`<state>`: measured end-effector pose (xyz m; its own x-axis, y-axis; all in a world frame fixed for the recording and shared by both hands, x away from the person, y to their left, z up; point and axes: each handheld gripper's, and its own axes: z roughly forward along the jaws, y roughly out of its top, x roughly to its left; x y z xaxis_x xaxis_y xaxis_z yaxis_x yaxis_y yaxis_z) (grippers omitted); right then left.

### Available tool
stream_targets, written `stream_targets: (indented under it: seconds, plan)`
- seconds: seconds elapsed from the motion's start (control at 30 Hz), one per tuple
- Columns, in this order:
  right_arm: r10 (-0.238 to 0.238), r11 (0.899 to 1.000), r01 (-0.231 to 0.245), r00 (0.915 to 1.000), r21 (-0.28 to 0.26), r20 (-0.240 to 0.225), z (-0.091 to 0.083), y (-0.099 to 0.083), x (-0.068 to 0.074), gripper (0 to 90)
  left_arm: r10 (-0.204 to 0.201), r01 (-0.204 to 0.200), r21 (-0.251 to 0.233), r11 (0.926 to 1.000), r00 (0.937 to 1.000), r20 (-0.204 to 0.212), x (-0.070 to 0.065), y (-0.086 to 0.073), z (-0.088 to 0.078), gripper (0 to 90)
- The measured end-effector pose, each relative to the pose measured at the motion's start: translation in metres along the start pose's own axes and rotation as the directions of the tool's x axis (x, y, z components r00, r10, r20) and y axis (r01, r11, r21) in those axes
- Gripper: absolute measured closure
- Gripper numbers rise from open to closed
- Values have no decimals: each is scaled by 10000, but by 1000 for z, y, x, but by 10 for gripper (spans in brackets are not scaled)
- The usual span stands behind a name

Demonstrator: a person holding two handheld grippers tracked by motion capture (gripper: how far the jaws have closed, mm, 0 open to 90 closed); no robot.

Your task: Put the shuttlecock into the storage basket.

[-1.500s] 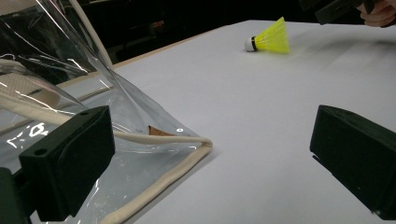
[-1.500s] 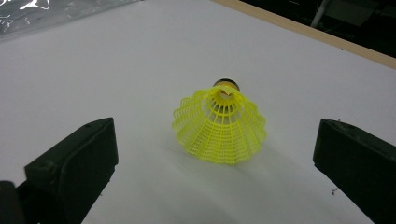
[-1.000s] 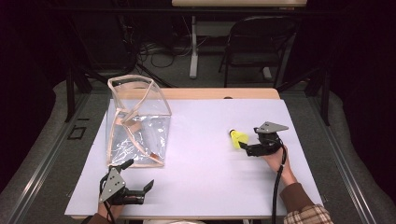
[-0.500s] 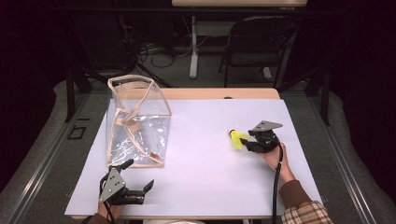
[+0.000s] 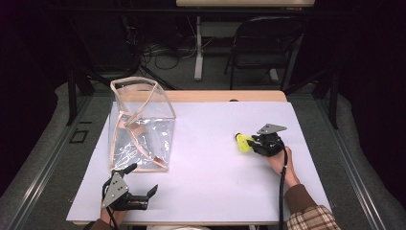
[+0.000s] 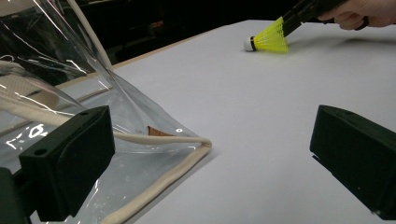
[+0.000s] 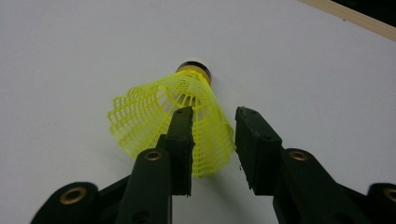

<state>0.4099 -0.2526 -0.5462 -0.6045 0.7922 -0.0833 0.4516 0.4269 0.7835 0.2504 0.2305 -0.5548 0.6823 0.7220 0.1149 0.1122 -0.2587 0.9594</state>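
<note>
Yellow shuttlecock (image 5: 244, 143) lies on white table cover (image 5: 210, 163), right of centre, cork end pointing left in high view. Right gripper (image 7: 212, 116) at its skirt: one jaw pushed into mesh, other jaw outside skirt rim, narrow gap between them; jaws part-spread, whether skirt edge is pinched cannot be told. Right hand (image 5: 279, 160) behind gripper. Clear plastic bag (image 5: 139, 127) with cream piping stands at left side of table. Left gripper (image 6: 210, 154) low at near left, just beside bag corner, jaws spread wide, holding nothing.
</note>
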Motion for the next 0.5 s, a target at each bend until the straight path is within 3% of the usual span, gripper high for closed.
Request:
stream_targets:
  seconds: [0.5]
  plan:
    - [123, 9997, -134, 9986, 222, 514, 3, -1, 0, 842, 1, -1, 6, 10000, 10000, -2, 0, 0, 0, 0]
